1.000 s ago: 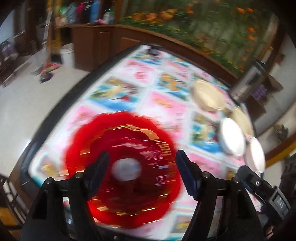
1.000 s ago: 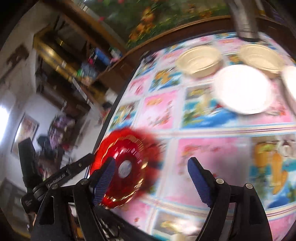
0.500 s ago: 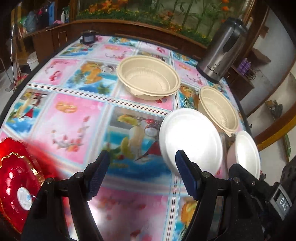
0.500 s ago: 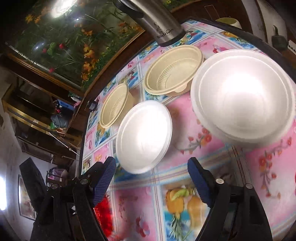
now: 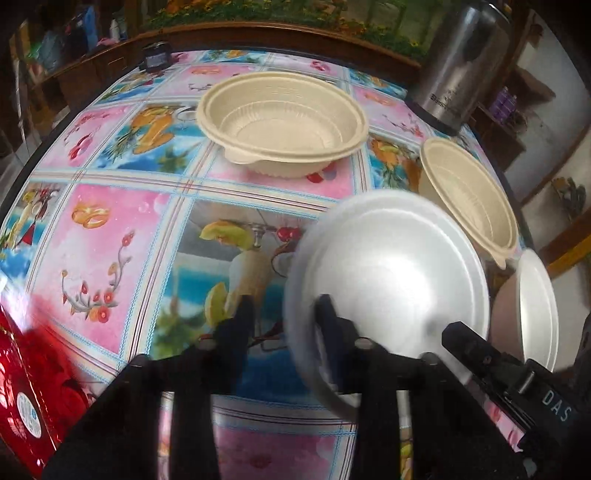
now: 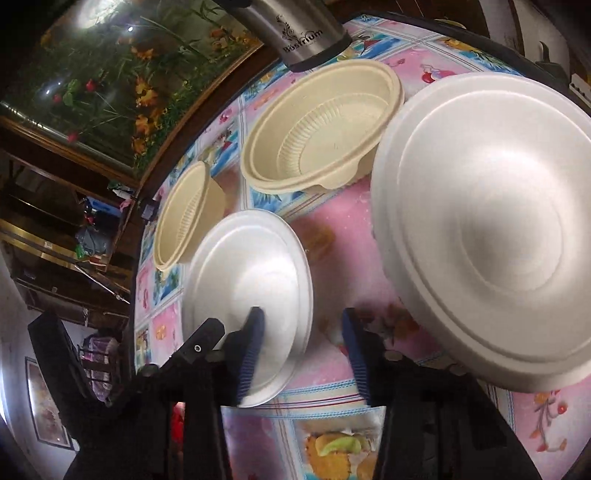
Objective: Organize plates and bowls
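My left claw (image 5: 284, 314) pinching the white plate's (image 5: 391, 280) near rim, plate tilted up, right claw (image 6: 303, 325) parted, holding nothing

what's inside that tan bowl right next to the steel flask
The tan bowl beside the steel flask looks empty: only its ribbed inner wall and bare floor show. Its near inner wall is hidden by the rim, and what lies beneath it is covered.

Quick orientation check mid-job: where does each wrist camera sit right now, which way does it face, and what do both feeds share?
Left wrist: behind the left gripper, low over the table, facing the kettle; its own fingers straddle the near white plate.
Right wrist: behind the right gripper, facing the same kettle; fingers show, apart.
Shared: near white plate, both beige bowls, far white plate.
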Demonstrator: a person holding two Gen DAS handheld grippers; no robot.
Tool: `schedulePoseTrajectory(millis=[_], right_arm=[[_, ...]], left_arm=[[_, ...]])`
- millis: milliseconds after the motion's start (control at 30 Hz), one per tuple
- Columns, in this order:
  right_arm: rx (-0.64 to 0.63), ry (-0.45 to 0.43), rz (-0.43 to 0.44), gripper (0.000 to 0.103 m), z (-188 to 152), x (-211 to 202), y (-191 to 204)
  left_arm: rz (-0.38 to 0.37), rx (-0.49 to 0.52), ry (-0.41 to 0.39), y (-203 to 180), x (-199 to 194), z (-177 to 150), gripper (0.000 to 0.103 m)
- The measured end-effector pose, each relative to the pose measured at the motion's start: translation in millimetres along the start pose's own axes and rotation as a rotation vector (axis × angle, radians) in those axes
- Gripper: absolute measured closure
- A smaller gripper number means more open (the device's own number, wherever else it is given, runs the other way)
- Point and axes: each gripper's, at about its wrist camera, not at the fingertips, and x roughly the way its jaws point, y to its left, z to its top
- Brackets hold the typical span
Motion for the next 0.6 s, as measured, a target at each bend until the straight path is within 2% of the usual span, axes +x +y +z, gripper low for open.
schedulePoseTrajectory(millis=[33, 100, 167, 300, 600], right_arm=[[-0.006, 0.004, 0.002, 0.081, -0.8, 1.7, 0.1], [-0.038, 0.007, 0.027, 0.094, -5.1, 1.5, 6.2], [-0.065, -0.008, 0.002, 0.094, -11.1, -2.8, 13.5], [-0.077, -0.013, 0.018, 0.094, -20.4, -13.4, 17.9], [-0.157, -0.05, 0.052, 0.093, -57.3, -50.1, 44.3]], left_arm=[[0.003, 0.018, -0.005, -3.3, -1.5, -1.3, 0.09], [0.02, 0.032, -0.011, -7.1, -6.1, -5.1, 0.09], [0.002, 0.023, -0.016, -3.0, -10.5, -7.5, 0.09], [-0.01, 0.029, -0.025, 3.7, -22.6, -15.0, 0.09], [-0.027, 0.013, -0.102, 33.8, -80.5, -35.1, 0.09]])
